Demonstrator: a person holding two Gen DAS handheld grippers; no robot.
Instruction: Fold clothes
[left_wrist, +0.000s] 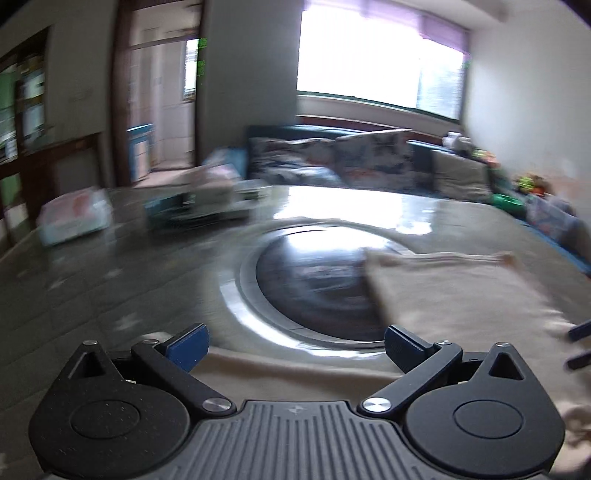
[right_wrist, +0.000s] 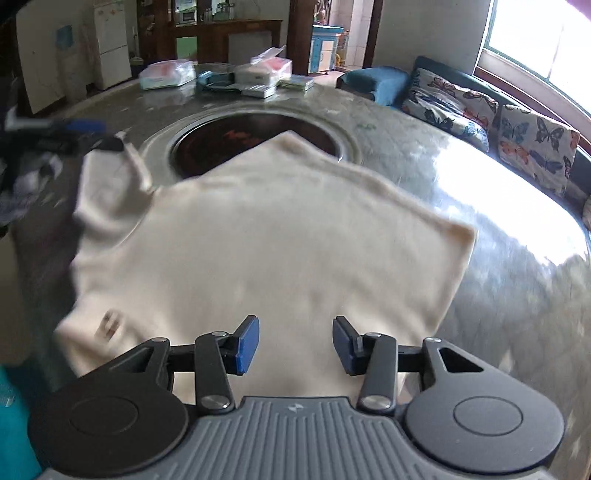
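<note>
The cream cloth (right_wrist: 258, 236) lies spread on the big round table (right_wrist: 461, 177), near the edge closest to the person. Its far side reaches over the rim of the dark round hole (right_wrist: 229, 136) in the middle of the table. One part looks folded over already, with a pointed corner (right_wrist: 469, 232) sticking out to the right. A thin strip of cloth (right_wrist: 138, 166) lifts up at the far left corner.

The right gripper (right_wrist: 295, 343) hangs over the near edge of the cloth. Its blue fingers (right_wrist: 245, 343) are apart, with nothing between them. The left gripper (left_wrist: 295, 349) is over the near left side of the cloth, and its fingers (left_wrist: 188, 345) are wide apart and empty too. In the right camera it shows as a dark blur (right_wrist: 81, 129) close to that lifted strip, but I cannot tell if it touches it.

The next step is probably to take hold for another fold. To do it well, each gripper should pinch an edge or corner, not the flat middle. Both should grab all the layers there, so none slips out. Lift only a little, move both sides together, and lay the fold down flat. Keep the cloth away from the hole, because it could sag in. The boxes and bags (right_wrist: 236, 75) at the far edge are well apart and should not get in the way.
</note>
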